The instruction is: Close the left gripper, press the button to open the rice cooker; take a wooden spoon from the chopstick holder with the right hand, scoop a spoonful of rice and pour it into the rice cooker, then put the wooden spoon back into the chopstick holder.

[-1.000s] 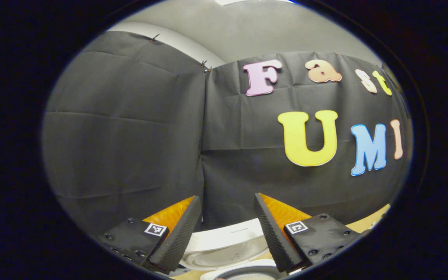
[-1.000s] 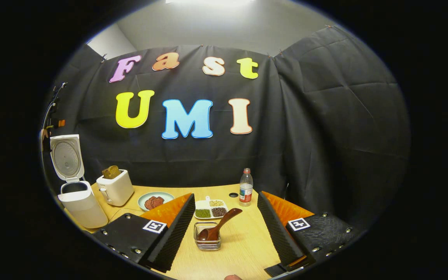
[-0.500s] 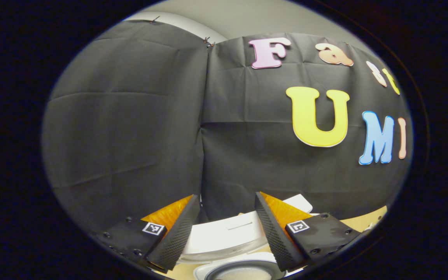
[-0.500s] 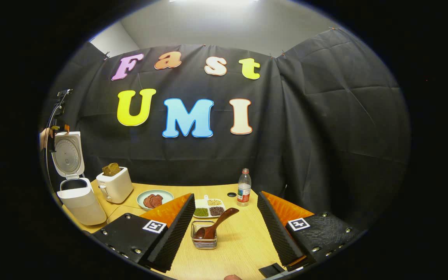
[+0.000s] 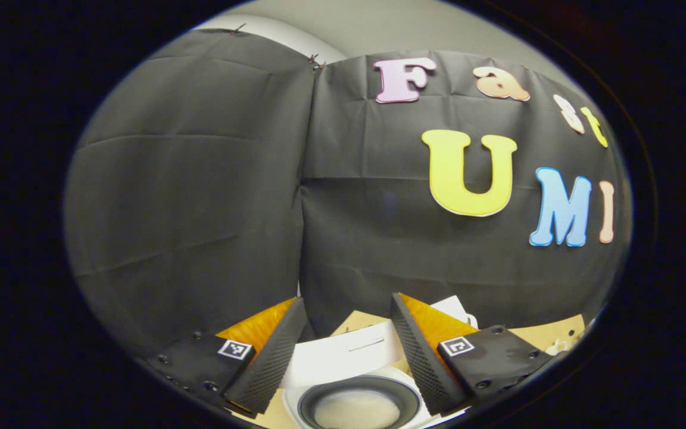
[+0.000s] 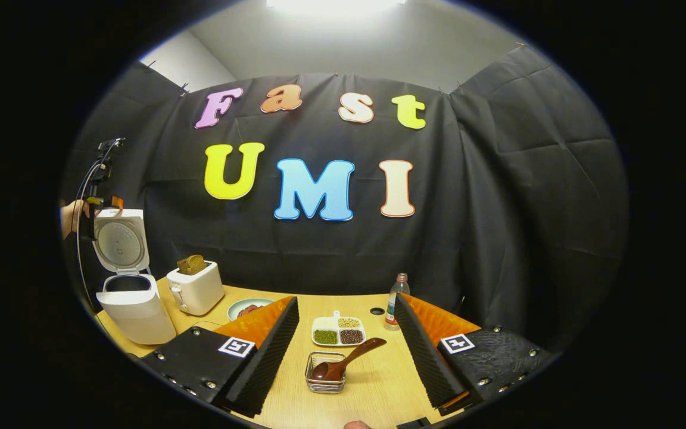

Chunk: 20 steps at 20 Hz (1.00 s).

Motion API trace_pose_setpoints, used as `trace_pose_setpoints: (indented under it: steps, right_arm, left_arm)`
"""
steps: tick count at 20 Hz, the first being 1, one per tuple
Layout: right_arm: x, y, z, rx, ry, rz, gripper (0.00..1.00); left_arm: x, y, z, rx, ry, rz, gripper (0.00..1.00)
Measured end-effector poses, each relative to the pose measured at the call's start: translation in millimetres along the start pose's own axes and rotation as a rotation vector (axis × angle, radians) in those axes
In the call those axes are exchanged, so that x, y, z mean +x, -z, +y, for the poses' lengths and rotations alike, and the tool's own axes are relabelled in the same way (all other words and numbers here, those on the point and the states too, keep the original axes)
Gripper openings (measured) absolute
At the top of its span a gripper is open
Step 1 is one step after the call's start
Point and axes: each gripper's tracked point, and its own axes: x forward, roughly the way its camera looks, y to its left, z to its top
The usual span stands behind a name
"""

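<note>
Now right gripper (image 6: 343, 351) jaws wide, wooden spoon (image 6: 346, 360) in chopstick holder (image 6: 325, 381) between them, untouched.

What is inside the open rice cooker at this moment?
In the left gripper view, the rice cooker holds a dark inner pot with something pale, perhaps rice, at its bottom. The pot's near edge is out of sight.
</note>
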Motion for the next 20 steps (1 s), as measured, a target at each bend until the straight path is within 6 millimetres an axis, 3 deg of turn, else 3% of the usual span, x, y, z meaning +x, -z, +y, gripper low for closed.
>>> trace_pose_setpoints:
  steps: [2,5,6,9,11,12,15,17,20]
  right_arm:
    - [5.1,-7.4,-1.3,0.007,-0.023,-0.015,0.98]
    - [14.5,-10.0,-1.3,0.019,-0.054,-0.019,0.98]
    - [16.7,-9.5,-1.4,0.019,-0.064,-0.018,0.98]
    - [22.0,-7.4,0.8,0.022,-0.091,-0.014,0.98]
    - [25.1,-4.0,2.4,0.020,-0.106,-0.006,0.98]
    - [26.7,-2.0,3.3,0.018,-0.112,-0.003,0.98]
    - [29.1,1.8,5.5,0.015,-0.123,0.005,0.98]
    - [31.5,4.7,6.7,0.012,-0.129,0.011,0.98]
    - [34.5,6.1,9.6,0.006,-0.136,0.017,0.98]
  left_arm:
    - [-13.6,9.8,-9.1,0.007,0.005,0.008,0.95]
    - [-34.5,30.3,-18.3,0.004,0.018,0.024,0.98]
    - [-39.9,37.2,-23.0,-0.002,0.024,0.034,0.94]
    - [-55.8,63.0,-33.3,-0.006,0.049,0.064,0.98]
    - [-62.3,83.6,-39.4,-0.003,0.063,0.096,1.00]
    - [-65.4,91.3,-42.8,-0.001,0.070,0.103,0.94]
    - [-74.7,111.3,-49.4,0.015,0.076,0.109,1.00]
    - [-81.1,125.4,-54.0,0.013,0.083,0.117,0.94]
    - [-86.1,149.9,-56.4,-0.012,0.090,0.153,0.96]
